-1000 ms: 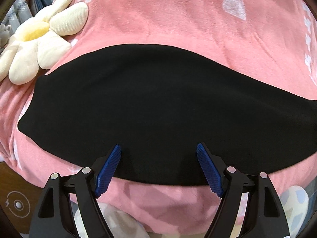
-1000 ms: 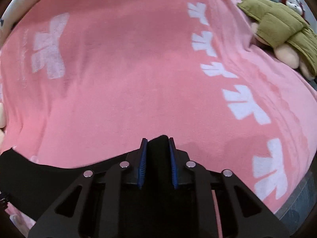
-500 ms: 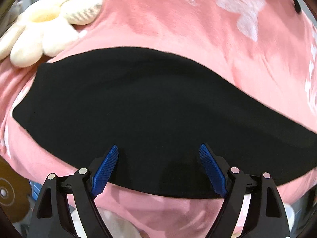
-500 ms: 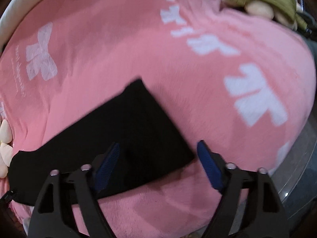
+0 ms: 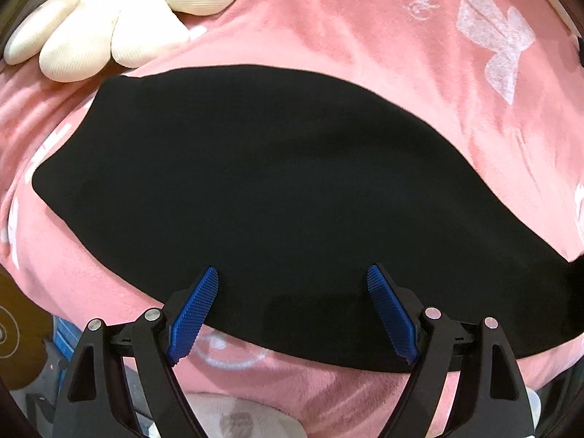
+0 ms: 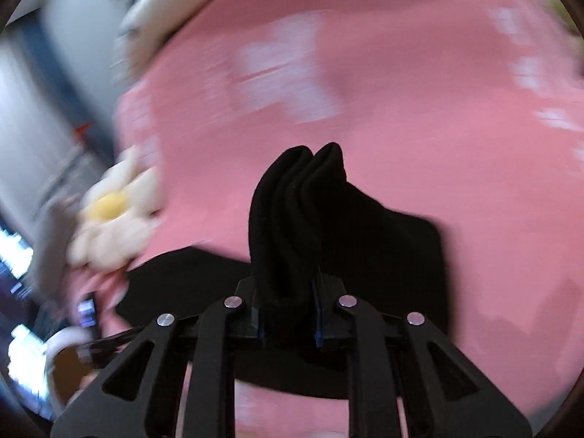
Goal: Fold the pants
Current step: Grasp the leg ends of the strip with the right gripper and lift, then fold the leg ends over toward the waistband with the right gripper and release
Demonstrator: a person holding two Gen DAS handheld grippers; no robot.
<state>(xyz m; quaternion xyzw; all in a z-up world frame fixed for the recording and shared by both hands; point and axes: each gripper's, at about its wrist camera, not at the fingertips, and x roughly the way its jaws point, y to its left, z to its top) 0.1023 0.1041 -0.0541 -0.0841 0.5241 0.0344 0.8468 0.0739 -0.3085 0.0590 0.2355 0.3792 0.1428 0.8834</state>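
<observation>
Pants (image 5: 277,189), black, lie flat across the frame's centre on a pink blanket (image 5: 328,18). Right gripper (image 6: 288,306) is closing, a bunched cloth end between its pads at lower centre; left gripper (image 5: 292,310) gapes empty. Carrying that end low and square should keep edges aligned.

A bed covered by a pink blanket (image 5: 365,29) with pale bow prints and a line of script carries everything here. Black pants (image 5: 273,189) lie spread flat across its middle, and in the blurred right wrist view one end of them is bunched up off the blanket. A cream flower-shaped cushion (image 5: 120,14) with a yellow centre rests at about ten o'clock from the pants, just beside their far edge.
</observation>
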